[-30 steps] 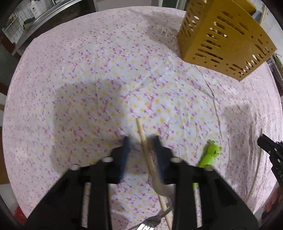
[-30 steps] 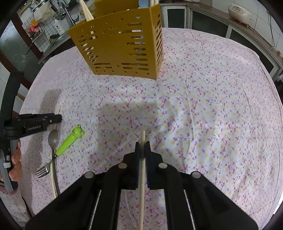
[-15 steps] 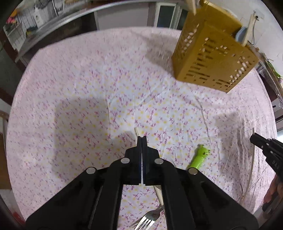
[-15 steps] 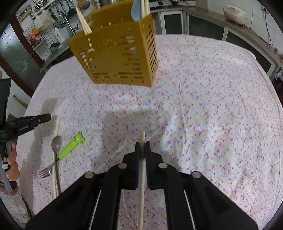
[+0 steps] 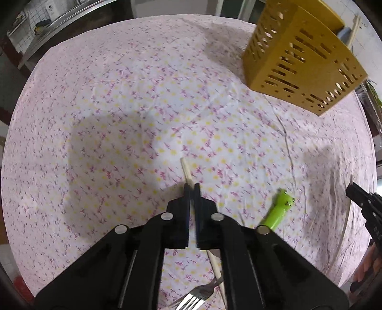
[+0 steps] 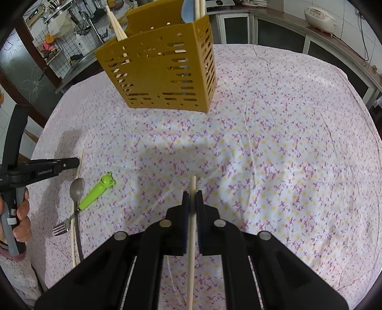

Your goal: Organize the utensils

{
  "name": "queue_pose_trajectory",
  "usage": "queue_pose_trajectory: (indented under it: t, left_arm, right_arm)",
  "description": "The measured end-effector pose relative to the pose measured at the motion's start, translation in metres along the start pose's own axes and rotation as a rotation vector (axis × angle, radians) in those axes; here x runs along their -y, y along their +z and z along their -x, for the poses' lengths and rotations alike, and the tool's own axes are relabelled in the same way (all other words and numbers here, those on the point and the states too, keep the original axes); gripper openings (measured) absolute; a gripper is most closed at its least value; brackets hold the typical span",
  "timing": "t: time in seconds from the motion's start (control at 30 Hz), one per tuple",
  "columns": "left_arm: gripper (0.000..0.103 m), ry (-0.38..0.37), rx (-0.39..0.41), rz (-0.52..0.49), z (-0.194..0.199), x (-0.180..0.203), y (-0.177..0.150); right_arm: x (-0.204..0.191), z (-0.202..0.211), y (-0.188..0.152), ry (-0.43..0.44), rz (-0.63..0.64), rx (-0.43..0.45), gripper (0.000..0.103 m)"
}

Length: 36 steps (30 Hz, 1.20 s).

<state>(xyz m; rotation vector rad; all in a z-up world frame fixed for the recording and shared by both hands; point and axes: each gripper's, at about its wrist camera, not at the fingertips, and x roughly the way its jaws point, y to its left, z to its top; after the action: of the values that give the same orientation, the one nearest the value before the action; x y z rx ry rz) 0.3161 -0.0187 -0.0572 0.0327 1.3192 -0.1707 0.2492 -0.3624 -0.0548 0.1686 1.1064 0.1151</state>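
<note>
A yellow slotted utensil holder (image 6: 162, 71) stands at the back of the table, with chopsticks and a spoon in it; it also shows in the left wrist view (image 5: 300, 54). My right gripper (image 6: 192, 193) is shut on a wooden chopstick (image 6: 191, 233), held above the cloth and pointing at the holder. My left gripper (image 5: 191, 187) is shut on another wooden chopstick (image 5: 186, 171) low over the cloth. A green frog-handled utensil (image 6: 96, 190), a metal spoon (image 6: 76, 188) and a fork (image 6: 61, 227) lie by the left gripper.
A pink floral tablecloth (image 6: 274, 155) covers the round table. A kitchen counter with a rice cooker (image 6: 320, 15) runs behind it. A rack of kitchenware (image 6: 55, 31) stands at the back left.
My left gripper was open around the chopstick on the cloth and has shut on it. My right gripper with its chopstick has risen and the holder now looks farther off.
</note>
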Motion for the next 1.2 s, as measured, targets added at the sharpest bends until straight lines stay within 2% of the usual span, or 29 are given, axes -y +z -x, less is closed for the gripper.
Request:
queue_pose_trajectory:
  t: [0.2, 0.4, 0.53, 0.7, 0.73, 0.9, 1.07, 1.2]
  left_arm:
    - [0.009, 0.016, -0.012, -0.021, -0.007, 0.007, 0.001]
    - [0.007, 0.047, -0.019, -0.052, -0.021, 0.03, 0.012]
    - [0.007, 0.015, 0.013, -0.034, -0.009, 0.029, 0.012]
    - [0.007, 0.012, 0.139, -0.072, 0.028, 0.034, 0.005]
    - [0.007, 0.026, 0.191, -0.093, 0.04, 0.038, 0.004]
    - [0.006, 0.067, 0.348, -0.137, 0.077, 0.043, 0.006]
    - [0.004, 0.069, 0.497, -0.162, 0.122, 0.037, -0.002]
    - [0.004, 0.054, 0.622, -0.172, 0.14, 0.043, -0.008]
  right_arm:
    - [0.003, -0.003, 0.001, 0.007, -0.007, -0.002, 0.006]
    - [0.003, -0.004, 0.0, 0.012, -0.011, 0.0, 0.006]
    - [0.002, 0.004, 0.0, 0.013, -0.004, 0.033, 0.006]
    - [0.0, 0.021, 0.007, 0.006, 0.005, 0.1, 0.006]
    - [-0.002, 0.025, 0.009, 0.007, 0.007, 0.116, 0.006]
    - [-0.013, 0.054, 0.016, -0.014, 0.041, 0.222, 0.006]
    - [-0.025, 0.08, 0.023, -0.022, 0.075, 0.333, 0.006]
    - [-0.037, 0.1, 0.028, -0.034, 0.102, 0.438, 0.006]
